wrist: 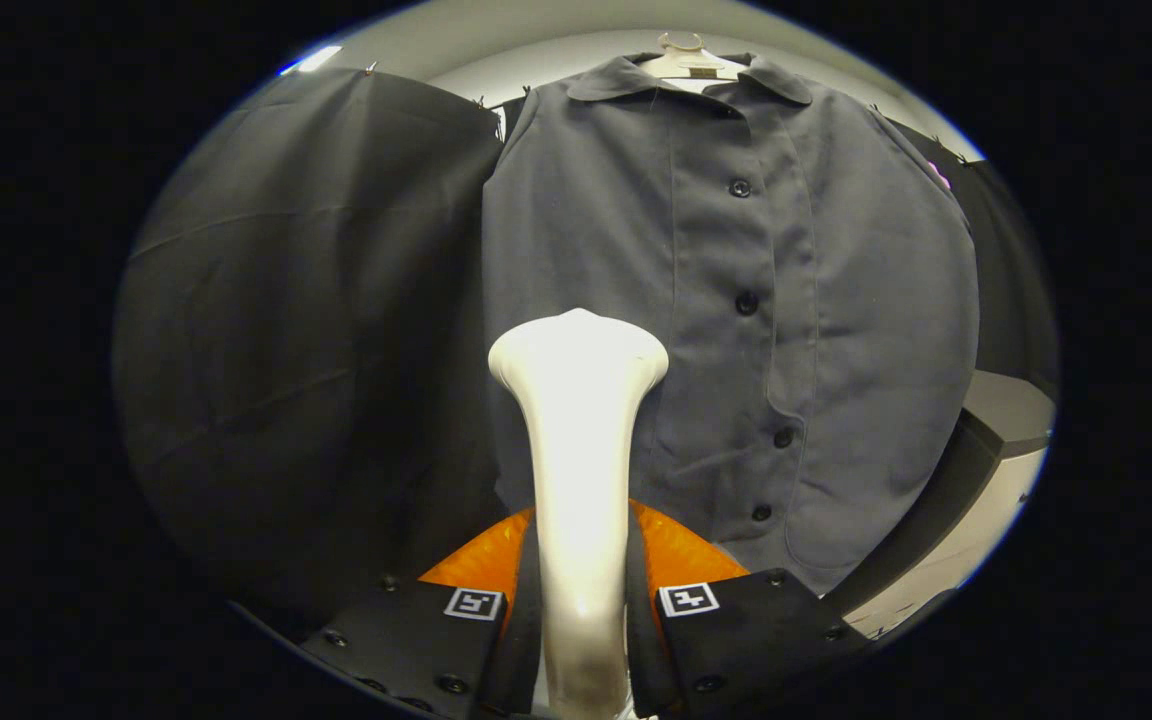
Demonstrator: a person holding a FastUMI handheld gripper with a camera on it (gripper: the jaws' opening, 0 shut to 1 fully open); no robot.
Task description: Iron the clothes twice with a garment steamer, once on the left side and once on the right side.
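Just now the gripper (581,600) grasps one white garment steamer (578,450) between its two fingers (706,625), head pointing to twelve o'clock. Beyond it hangs one grey shirt (736,300) with five black buttons (746,302) on one hanger (681,60).

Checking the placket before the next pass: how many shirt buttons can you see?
4 down the shirt placket: upper chest, mid, lower, near hem. The collar may hide another. Gripper grips steamer.
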